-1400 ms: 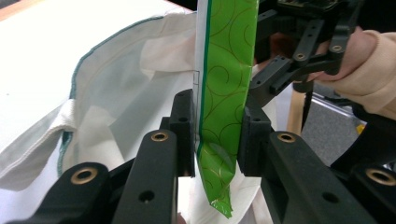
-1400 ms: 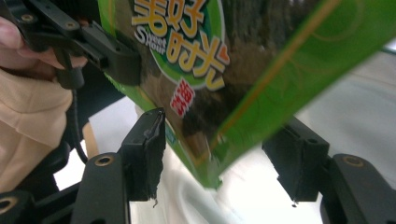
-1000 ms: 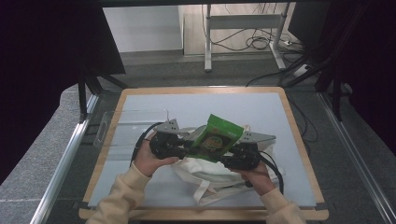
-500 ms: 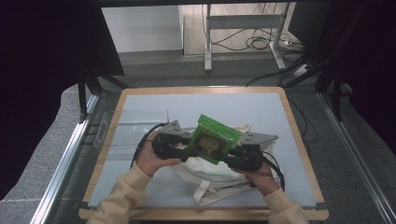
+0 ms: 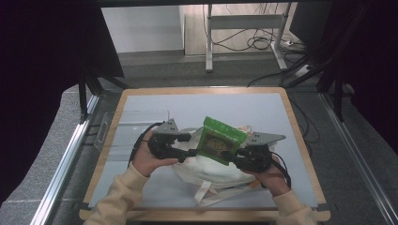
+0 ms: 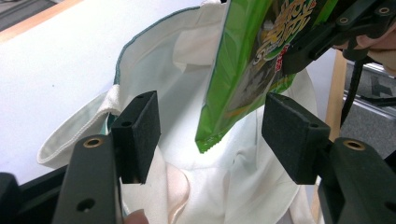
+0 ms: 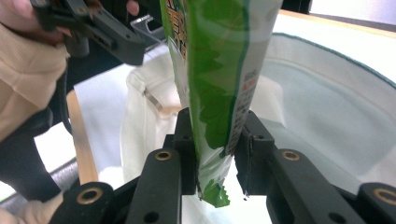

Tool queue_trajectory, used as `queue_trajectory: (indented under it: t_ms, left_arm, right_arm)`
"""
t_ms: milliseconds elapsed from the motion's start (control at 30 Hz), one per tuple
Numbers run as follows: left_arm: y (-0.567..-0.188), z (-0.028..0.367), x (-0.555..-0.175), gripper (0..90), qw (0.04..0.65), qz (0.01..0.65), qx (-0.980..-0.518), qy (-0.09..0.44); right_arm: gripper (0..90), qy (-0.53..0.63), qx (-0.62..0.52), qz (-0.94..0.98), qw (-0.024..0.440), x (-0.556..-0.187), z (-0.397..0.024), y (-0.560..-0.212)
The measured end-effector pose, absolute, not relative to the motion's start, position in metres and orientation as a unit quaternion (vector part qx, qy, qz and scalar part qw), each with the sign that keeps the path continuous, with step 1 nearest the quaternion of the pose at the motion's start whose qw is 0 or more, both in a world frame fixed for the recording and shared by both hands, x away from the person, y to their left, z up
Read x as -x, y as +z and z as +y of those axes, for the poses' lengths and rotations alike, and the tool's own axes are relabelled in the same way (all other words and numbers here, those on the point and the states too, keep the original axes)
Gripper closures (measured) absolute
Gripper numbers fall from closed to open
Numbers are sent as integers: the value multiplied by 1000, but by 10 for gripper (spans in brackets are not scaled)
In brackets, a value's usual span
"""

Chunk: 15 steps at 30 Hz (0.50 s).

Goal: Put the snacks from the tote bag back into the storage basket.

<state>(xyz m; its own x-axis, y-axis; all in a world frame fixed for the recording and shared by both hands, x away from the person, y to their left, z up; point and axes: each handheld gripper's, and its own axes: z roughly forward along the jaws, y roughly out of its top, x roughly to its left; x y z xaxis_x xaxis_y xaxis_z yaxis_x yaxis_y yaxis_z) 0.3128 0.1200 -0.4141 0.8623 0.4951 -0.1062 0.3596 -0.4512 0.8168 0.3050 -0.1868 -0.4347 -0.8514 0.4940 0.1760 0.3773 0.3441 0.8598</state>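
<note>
The green snack packet (image 5: 218, 143) hangs upright above the open mouth of the white cloth bag (image 5: 206, 169), pinched near its lower edge between the pads of the right tool (image 7: 215, 154). The left tool (image 6: 211, 135) faces it with jaws that have just been opening; they stand wide, the packet's corner between them untouched. The bag lies slumped on the pale surface (image 5: 263, 112) with its wooden rim, straps trailing toward the person. A clear plastic tray (image 5: 117, 129) sits at the surface's left edge. Beyond, grey floor, cables (image 5: 256, 42) and a metal stand's legs (image 5: 244, 28), with dark curtains on both sides
</note>
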Motion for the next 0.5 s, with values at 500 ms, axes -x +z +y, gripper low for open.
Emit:
queue_trajectory:
  t_ms: [500]
  left_arm:
    - [-408,123,-313,354,457,251,-849,82]
  right_arm:
    - [716,461,-275,841,67,-307,-199,-434]
